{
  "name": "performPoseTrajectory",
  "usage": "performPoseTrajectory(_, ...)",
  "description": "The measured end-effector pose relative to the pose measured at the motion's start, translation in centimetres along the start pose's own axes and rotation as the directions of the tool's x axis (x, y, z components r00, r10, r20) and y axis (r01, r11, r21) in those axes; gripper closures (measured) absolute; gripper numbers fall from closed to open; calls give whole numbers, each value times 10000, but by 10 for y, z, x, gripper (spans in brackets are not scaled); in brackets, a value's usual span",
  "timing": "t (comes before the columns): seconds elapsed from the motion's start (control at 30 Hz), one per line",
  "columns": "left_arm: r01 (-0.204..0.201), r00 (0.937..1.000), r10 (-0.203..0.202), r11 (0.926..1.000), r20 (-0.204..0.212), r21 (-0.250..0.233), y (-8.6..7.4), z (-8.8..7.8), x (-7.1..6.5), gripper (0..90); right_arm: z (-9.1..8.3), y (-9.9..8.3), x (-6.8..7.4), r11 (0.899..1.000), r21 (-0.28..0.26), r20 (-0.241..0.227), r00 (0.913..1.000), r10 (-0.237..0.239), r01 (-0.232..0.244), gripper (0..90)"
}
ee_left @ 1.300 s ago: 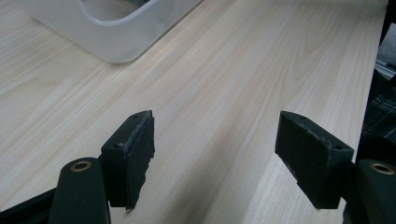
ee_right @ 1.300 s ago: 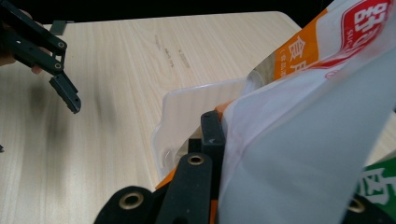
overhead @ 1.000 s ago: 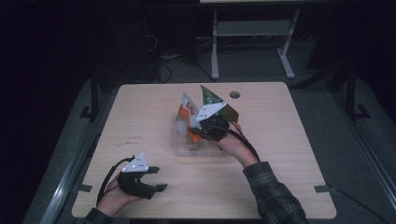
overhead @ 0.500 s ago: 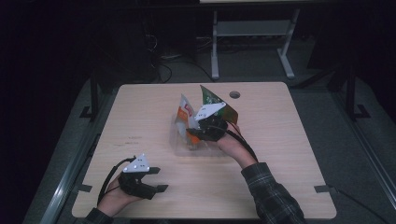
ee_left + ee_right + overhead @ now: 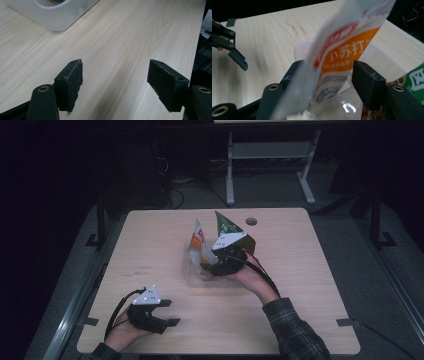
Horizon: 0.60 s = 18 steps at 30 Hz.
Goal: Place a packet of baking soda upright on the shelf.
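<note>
An orange-and-white snack packet (image 5: 198, 241) (image 5: 342, 57) stands tilted in a clear plastic container (image 5: 192, 276) (image 5: 384, 62) at the table's middle. A green packet (image 5: 227, 225) (image 5: 415, 80) stands behind it. My right gripper (image 5: 206, 267) (image 5: 329, 72) reaches over the container. Its jaws have just been opening, and the orange packet sits loose between them, with the right pad (image 5: 365, 82) off it. My left gripper (image 5: 171, 312) (image 5: 115, 72) rests open near the front left edge, with nothing between its jaws.
The wooden table (image 5: 300, 270) (image 5: 130, 37) has bare room on both sides of the container, a corner of which (image 5: 50, 15) shows ahead of the left gripper. A cable hole (image 5: 251, 221) lies at the back. A metal frame (image 5: 270, 160) stands on the floor beyond.
</note>
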<state>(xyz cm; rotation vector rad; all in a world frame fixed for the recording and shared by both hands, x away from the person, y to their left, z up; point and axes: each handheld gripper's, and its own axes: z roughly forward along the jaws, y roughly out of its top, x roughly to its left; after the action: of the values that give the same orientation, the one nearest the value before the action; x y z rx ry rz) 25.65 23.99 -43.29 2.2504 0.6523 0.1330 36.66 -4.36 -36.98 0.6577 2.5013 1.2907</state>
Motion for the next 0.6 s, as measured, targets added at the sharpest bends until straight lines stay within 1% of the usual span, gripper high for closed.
performPoseTrajectory(0.03,-7,10000,7,10000,-13,-9,0,0,0,280,-2,-2,0,9998,-43,-68,9998,186,-187,421)
performPoseTrajectory(0.2,-16,10000,16,10000,-24,-17,0,0,0,280,-9,-7,2,9997,-139,-58,9998,201,-202,404)
performPoseTrajectory(0.23,75,10000,-75,10000,9,-8,-1,0,-1,280,-10,-8,3,9996,-145,-61,9997,246,-247,403)
performPoseTrajectory(0.3,37,10000,-37,10000,-12,-29,0,0,-1,280,-12,-10,4,9998,-105,-53,9999,157,-158,399)
performPoseTrajectory(0.4,13,10000,-13,10000,-20,-35,0,0,-1,280,-17,-13,7,9995,-224,-138,9996,235,-238,399)
performPoseTrajectory(0.53,-14,10000,14,10000,-49,-4,-1,0,0,279,-25,-18,10,9994,-314,-208,9997,124,-131,400)
performPoseTrajectory(0.6,-90,9999,90,10000,-61,17,-1,0,0,279,-30,-21,12,9994,-325,-182,9997,139,-145,400)
